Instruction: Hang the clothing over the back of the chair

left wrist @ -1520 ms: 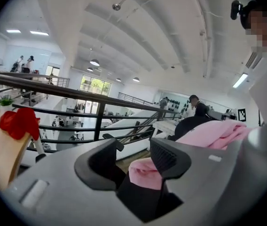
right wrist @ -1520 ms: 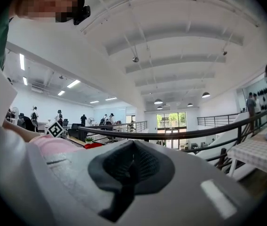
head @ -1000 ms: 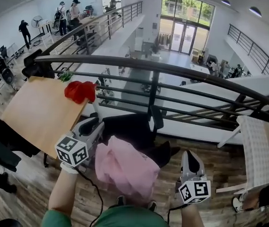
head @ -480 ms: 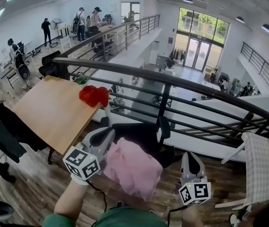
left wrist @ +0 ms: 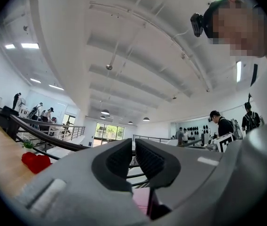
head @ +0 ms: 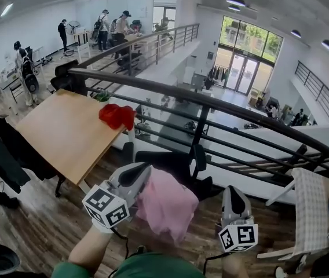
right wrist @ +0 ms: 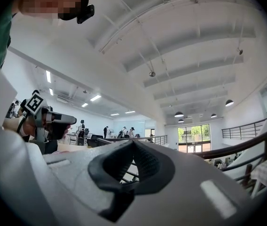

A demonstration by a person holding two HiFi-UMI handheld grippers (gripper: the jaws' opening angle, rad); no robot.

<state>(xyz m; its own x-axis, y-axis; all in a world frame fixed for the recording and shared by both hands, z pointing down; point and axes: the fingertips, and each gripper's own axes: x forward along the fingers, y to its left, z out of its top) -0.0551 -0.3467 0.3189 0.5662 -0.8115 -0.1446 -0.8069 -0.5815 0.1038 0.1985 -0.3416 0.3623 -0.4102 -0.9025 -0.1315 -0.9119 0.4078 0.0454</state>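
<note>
The pink garment (head: 165, 204) hangs bunched from my left gripper (head: 143, 171), which is shut on its upper left edge. Those jaws have just been closing, and in the left gripper view a strip of pink cloth (left wrist: 141, 200) shows low between the pads of the left gripper (left wrist: 134, 143). A black chair (head: 167, 158) stands just beyond the garment, in front of the railing. My right gripper (head: 233, 191) hovers to the right of the cloth, apart from it. The right gripper (right wrist: 133, 143) has its jaws shut, with nothing between them.
A black metal railing (head: 211, 106) crosses ahead, with a drop to the lower floor behind it. A wooden table (head: 60, 132) with a red cloth (head: 117, 116) stands at the left, a dark jacket (head: 8, 149) beside it. A white table (head: 312, 207) is at the right.
My left gripper has moved up and to the right, and the pink garment has risen with it. The right gripper has stayed almost where it was.
</note>
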